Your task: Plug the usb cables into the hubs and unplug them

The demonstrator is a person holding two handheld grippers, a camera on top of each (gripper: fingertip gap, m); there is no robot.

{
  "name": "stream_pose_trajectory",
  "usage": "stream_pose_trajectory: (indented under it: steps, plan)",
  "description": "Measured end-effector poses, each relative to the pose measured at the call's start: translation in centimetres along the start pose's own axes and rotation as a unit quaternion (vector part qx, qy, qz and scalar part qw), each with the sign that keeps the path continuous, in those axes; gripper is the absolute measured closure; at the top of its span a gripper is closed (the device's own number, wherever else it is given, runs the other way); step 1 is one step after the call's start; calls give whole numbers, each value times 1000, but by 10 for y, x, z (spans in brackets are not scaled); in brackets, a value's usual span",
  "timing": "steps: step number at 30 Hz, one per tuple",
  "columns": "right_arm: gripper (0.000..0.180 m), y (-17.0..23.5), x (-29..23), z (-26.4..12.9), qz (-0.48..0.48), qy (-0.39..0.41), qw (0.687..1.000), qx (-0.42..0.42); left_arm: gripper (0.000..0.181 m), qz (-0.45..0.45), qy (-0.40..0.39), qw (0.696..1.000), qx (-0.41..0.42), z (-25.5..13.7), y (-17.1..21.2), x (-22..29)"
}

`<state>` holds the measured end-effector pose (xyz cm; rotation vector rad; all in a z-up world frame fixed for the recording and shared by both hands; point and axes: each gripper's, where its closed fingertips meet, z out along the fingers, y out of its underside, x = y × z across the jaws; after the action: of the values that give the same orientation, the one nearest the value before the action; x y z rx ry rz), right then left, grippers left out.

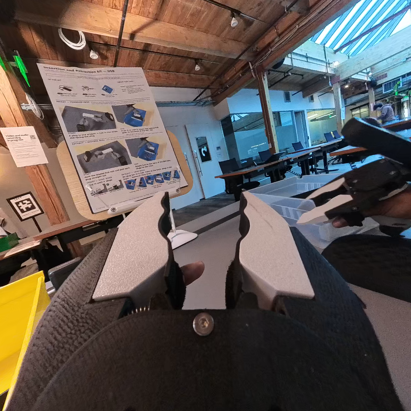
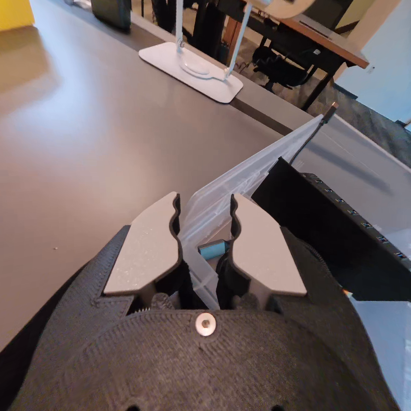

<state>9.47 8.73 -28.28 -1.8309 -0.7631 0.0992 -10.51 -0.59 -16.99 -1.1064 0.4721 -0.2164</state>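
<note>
Hovering over clear bin (image 2: 224, 195), right tool (image 2: 205, 200) empty.

An open-plan office in a converted timber loft is shown: rows of desks (image 1: 278, 164) and office chairs (image 1: 233, 169) are seen under wooden ceiling beams (image 1: 155, 20), track lights (image 1: 233, 21) and a skylight (image 1: 367, 22), beside glass-walled rooms (image 1: 251, 138).

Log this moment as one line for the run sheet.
phase: reach | left tool: open, empty, raised | right tool: open, empty, over clear bin | black hub: in bin, unplugged | blue plug: in bin
</note>
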Motion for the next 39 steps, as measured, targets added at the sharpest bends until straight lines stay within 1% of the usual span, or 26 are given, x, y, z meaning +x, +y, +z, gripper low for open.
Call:
stream_pose_trajectory:
  steps: [6, 13, 15, 19, 21, 23, 25, 27, 30, 31, 33, 35, 37, 39]
  plan:
    - [134, -18, -35, 20, -45, -31, 998, -19, 120, -4, -1, 1000, 0, 0, 0, -1]
    - [131, -53, -104, 45, -93, -95, 991, 12, 121, -5, -2, 1000, 2, 0, -1, -2]
    - [130, -65, -130, 54, -98, -115, 988, 36, 121, -8, -6, 1000, 8, -1, -4, -3]
    - [126, -90, -185, 65, -87, -163, 976, 114, 122, 1, -33, 999, 34, -6, -15, -16]
    - [118, -96, -212, 66, -134, -185, 964, 135, 122, -7, -55, 997, 45, -13, -26, -29]
    - [110, -101, -236, 63, -156, -223, 951, 150, 123, -20, -74, 995, 65, -22, -40, -46]
    - [107, -105, -255, 58, -161, -268, 935, 167, 122, -13, -100, 991, 86, -37, -60, -68]
    - [103, -107, -269, 52, -171, -311, 917, 184, 123, 23, -144, 984, 98, -60, -79, -97]
    - [96, -108, -280, 43, -181, -350, 896, 204, 123, 82, -263, 956, 98, -115, -96, -158]
    - [98, -115, -281, 36, -173, -355, 890, 229, 123, 91, -306, 943, 93, -137, -96, -179]
    - [102, -138, -274, 20, -131, -333, 883, 304, 123, 72, -367, 925, 65, -176, -86, -215]
    - [106, -160, -266, 3, -96, -292, 877, 369, 123, 25, -399, 916, 22, -205, -63, -240]
    - [110, -171, -264, -7, -85, -247, 881, 395, 122, -22, -411, 911, -27, -222, -35, -254]
    - [111, -174, -278, -14, -92, -242, 881, 395, 121, -49, -405, 909, -84, -227, -3, -259]
